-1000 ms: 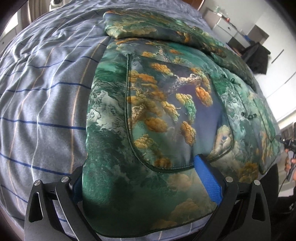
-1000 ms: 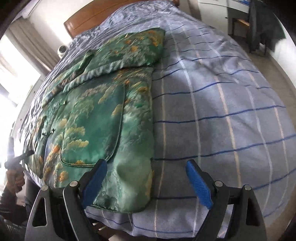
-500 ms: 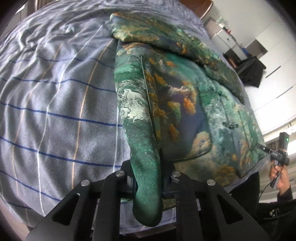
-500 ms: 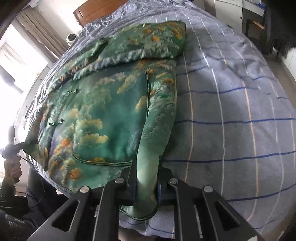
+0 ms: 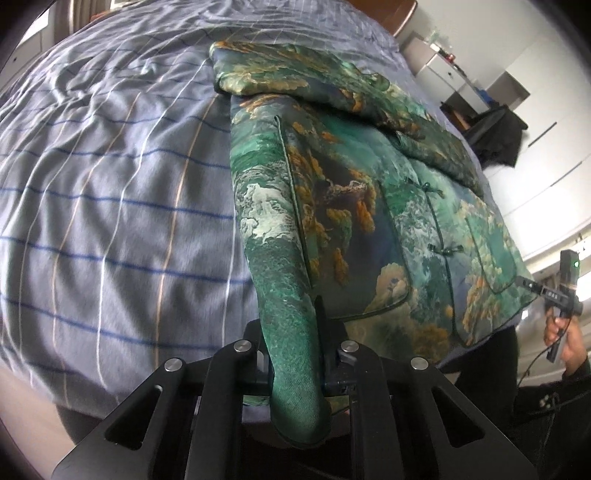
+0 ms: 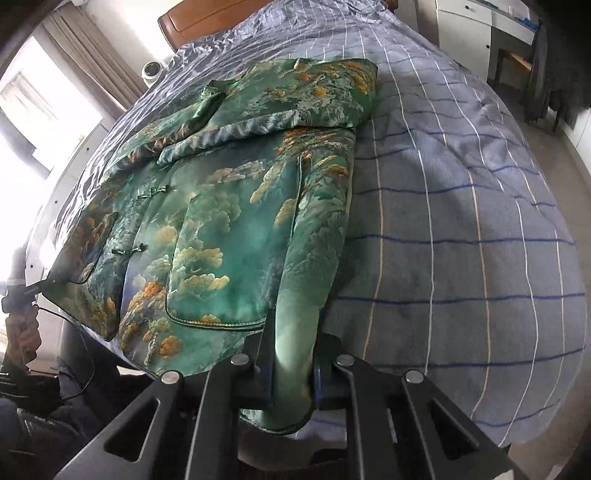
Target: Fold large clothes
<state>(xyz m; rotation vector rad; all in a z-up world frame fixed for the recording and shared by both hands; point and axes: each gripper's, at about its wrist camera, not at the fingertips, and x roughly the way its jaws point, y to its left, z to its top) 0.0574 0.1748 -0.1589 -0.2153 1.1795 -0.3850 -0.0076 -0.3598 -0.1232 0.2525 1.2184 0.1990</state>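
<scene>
A green brocade jacket (image 5: 369,206) was laid flat, front up, on the bed (image 5: 110,206), its hem along the near edge and its collar toward the headboard (image 6: 207,18). Both sleeves (image 6: 295,92) were seen already folded across the chest.

The left gripper (image 5: 295,369) was shut on the hem corner at one side of the jacket, its fingers (image 5: 321,332) pressed together with a thick roll of cloth pinched between them. The right gripper (image 6: 291,369) was clamped likewise on the opposite hem corner, which is seen in the left wrist view under a distant hand (image 5: 561,332). Each corner was drawn up out of the flat cloth into a ridge, so the hem was judged to be just lifted clear of the bed.

The step in hand was judged to be the bottom-to-top fold: the sleeves were in, and the hem was held at both corners. The next move would call for both corners to be raised together and carried toward the collar, at an even pace and with the hem kept taut between them, so that the slippery cloth would not sag or skew. The hem would then need to be lowered square over the sleeves before the fingers are spread.
</scene>
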